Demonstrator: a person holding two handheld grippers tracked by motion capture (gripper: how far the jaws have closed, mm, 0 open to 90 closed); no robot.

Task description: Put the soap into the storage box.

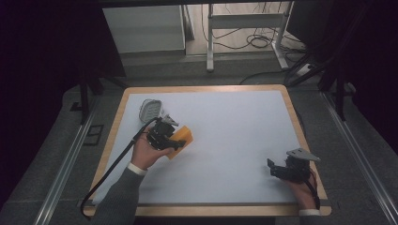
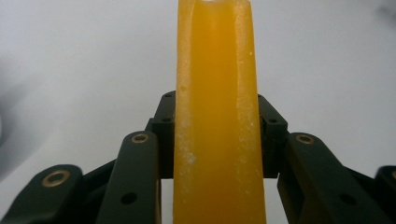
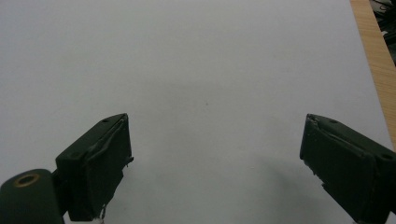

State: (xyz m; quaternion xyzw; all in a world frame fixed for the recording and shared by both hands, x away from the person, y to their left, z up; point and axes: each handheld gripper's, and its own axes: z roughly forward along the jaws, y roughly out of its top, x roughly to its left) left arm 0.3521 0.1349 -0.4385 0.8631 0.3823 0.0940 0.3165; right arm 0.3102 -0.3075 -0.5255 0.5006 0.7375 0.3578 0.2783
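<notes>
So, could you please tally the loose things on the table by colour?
Orange: 1, the orange block clamped in the left gripper
Pale grey: 1, the oval piece by the far left corner
Total: 2

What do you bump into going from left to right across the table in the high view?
Black cable → silvery mesh thing → left gripper squeezing the orange block → bare white table top → right gripper, jaws open, with its grey plate.
</notes>
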